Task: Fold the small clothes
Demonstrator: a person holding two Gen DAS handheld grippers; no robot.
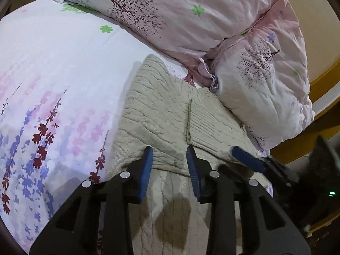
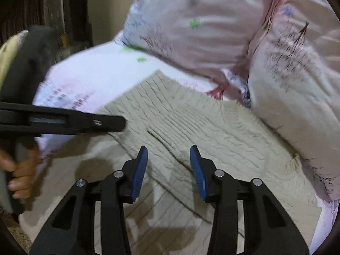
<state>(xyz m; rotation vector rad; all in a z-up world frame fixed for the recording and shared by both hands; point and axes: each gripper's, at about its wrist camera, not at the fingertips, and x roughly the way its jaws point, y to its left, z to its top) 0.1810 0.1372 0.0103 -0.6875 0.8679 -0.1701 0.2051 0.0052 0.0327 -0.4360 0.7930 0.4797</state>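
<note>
Beige cable-knit sweater (image 1: 157,114) lies flat on the bed, partly folded: one ribbed panel is turned over onto the body, its edge forming a seam down the middle. The far end of the garment reaches toward the quilt; the near end runs under both grippers.

Left gripper (image 1: 170,157): hovers over the near part of the sweater, angled down. Blue-padded fingers (image 1: 146,170) stand apart, nothing pinched between them, only knit fabric visible below the gap. Released.

Right gripper (image 2: 169,157): likewise above the sweater, fingers (image 2: 140,170) parted, with no cloth caught between the pads. Released. Right wrist view is motion-blurred. In the left wrist view a blue pad of this gripper shows at the right, just above the ribbed panel; contact cannot be told.

In the right wrist view, a hand (image 2: 20,170) grips the left gripper's handle at the left edge.

Bedsheet (image 1: 53,74): white with pink, purple and dark-red floral sprigs, under the sweater.

Quilt (image 1: 191,21): pink with tree prints, bunched along the far and right side, touching the sweater's edge.
</note>
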